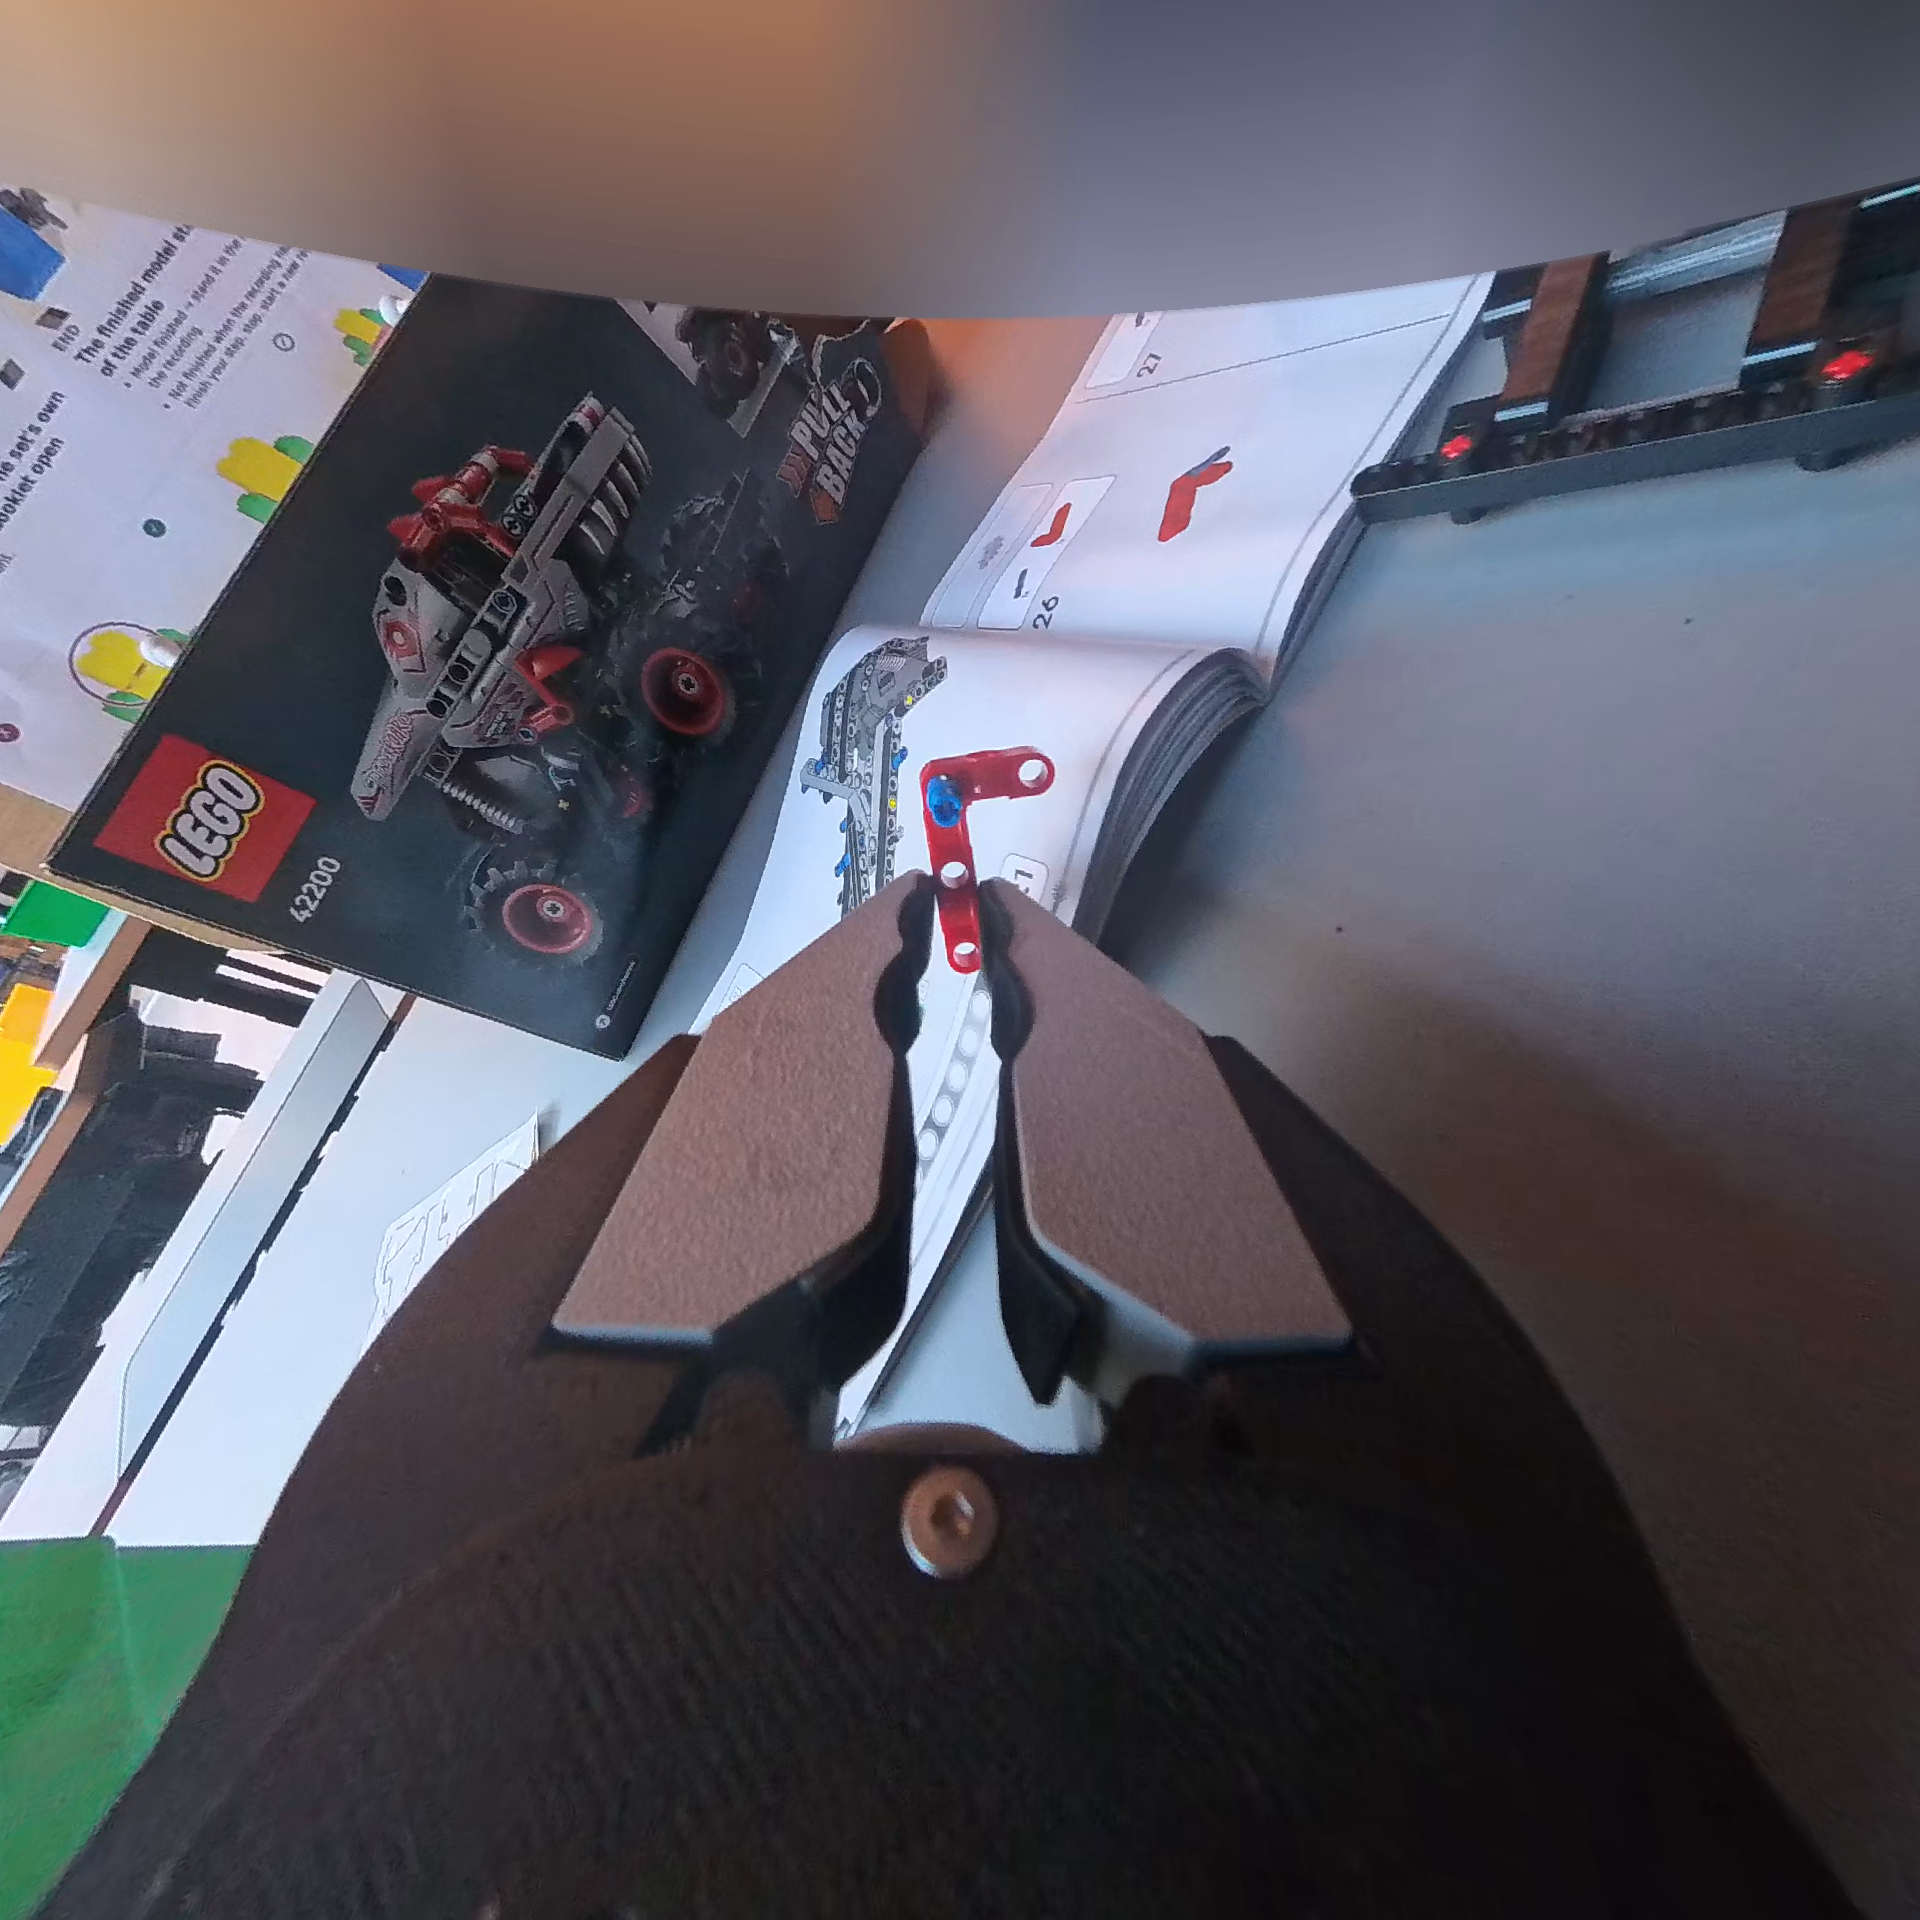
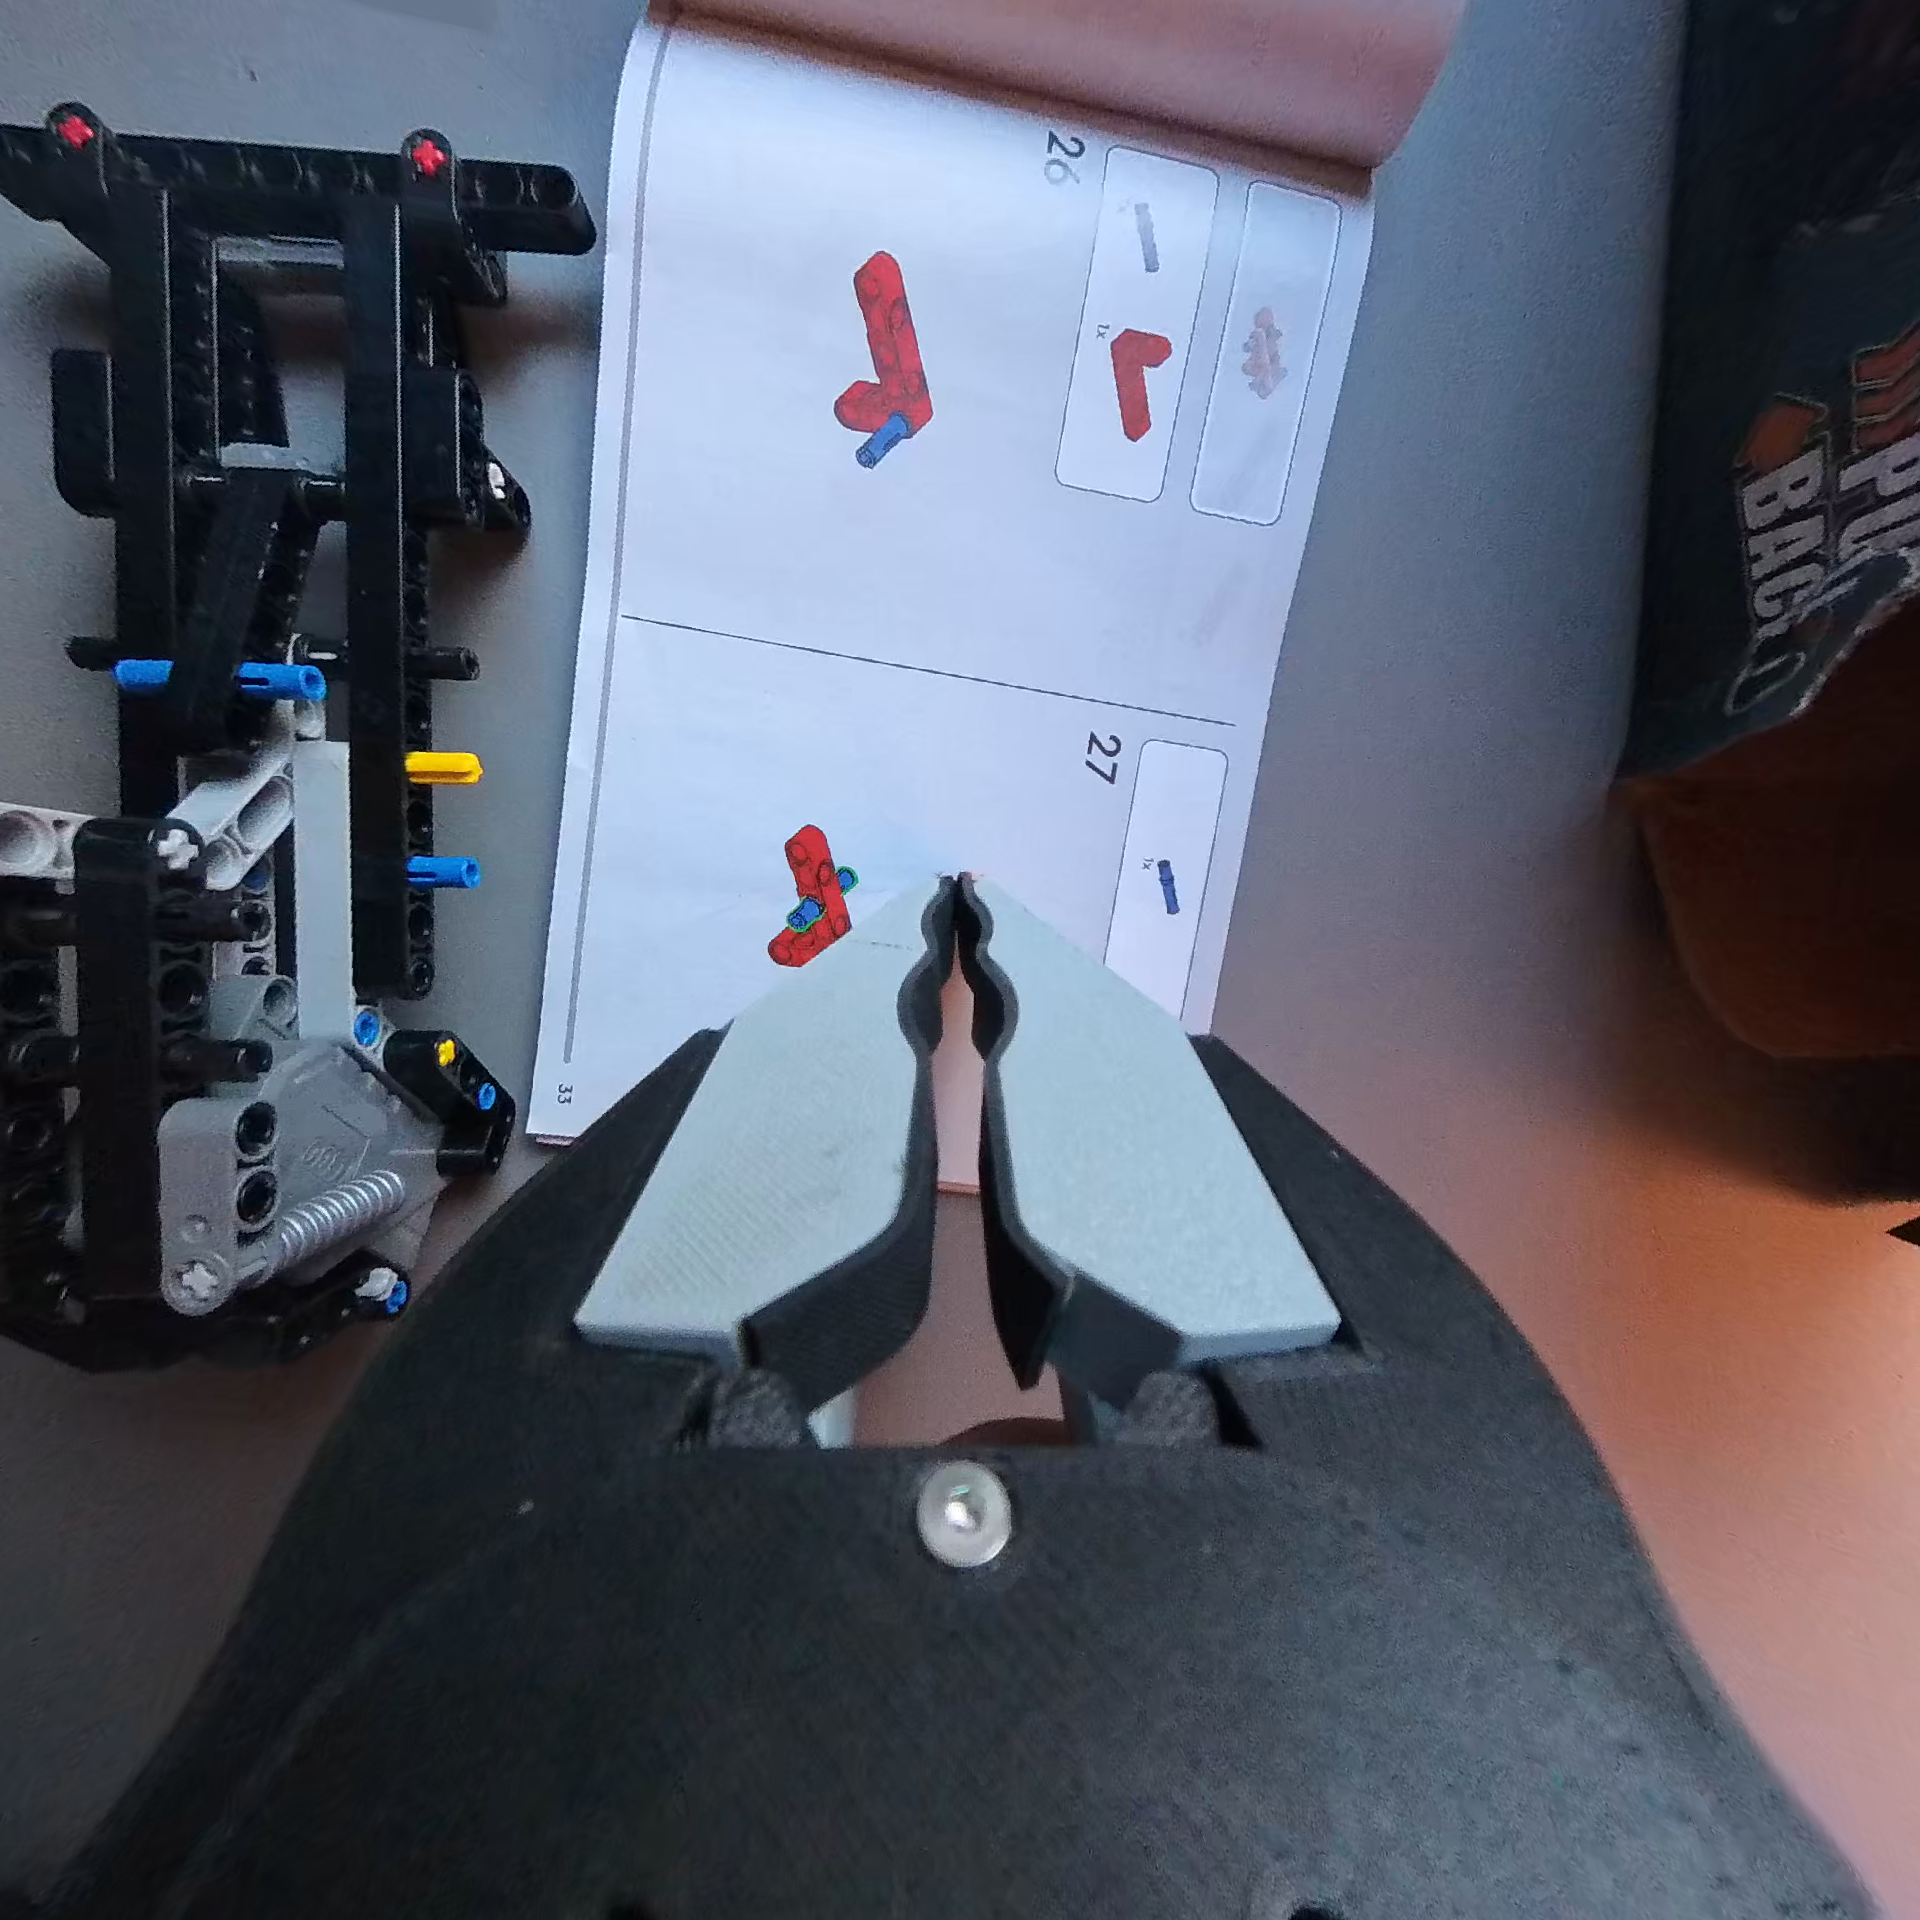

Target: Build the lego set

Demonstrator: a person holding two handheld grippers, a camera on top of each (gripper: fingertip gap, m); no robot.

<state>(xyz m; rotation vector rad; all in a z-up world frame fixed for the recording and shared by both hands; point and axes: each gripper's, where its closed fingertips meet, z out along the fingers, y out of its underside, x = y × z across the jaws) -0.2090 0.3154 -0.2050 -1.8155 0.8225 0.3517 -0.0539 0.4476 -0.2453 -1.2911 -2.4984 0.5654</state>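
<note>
My left gripper (image 1: 956,883) is shut on a red L-shaped beam (image 1: 961,831) with a blue pin (image 1: 943,802) in its corner hole, held above the open instruction booklet (image 1: 1195,499). My right gripper (image 2: 958,881) is shut and empty, its tips over the booklet's page (image 2: 935,582). The black partly built chassis (image 2: 260,675), with blue and yellow pins and a grey spring part, lies on the table left of the booklet in the right wrist view. Its far end shows in the left wrist view (image 1: 1662,416).
The set's dark box (image 1: 499,644) lies left of the booklet, and its torn edge shows in the right wrist view (image 2: 1808,468). A printed sheet (image 1: 135,416) lies beyond the box. A green block (image 1: 83,1683) and yellow pieces (image 1: 21,1049) sit at the left edge. The gap from one gripper's tips to the other's is roughly 20 cm.
</note>
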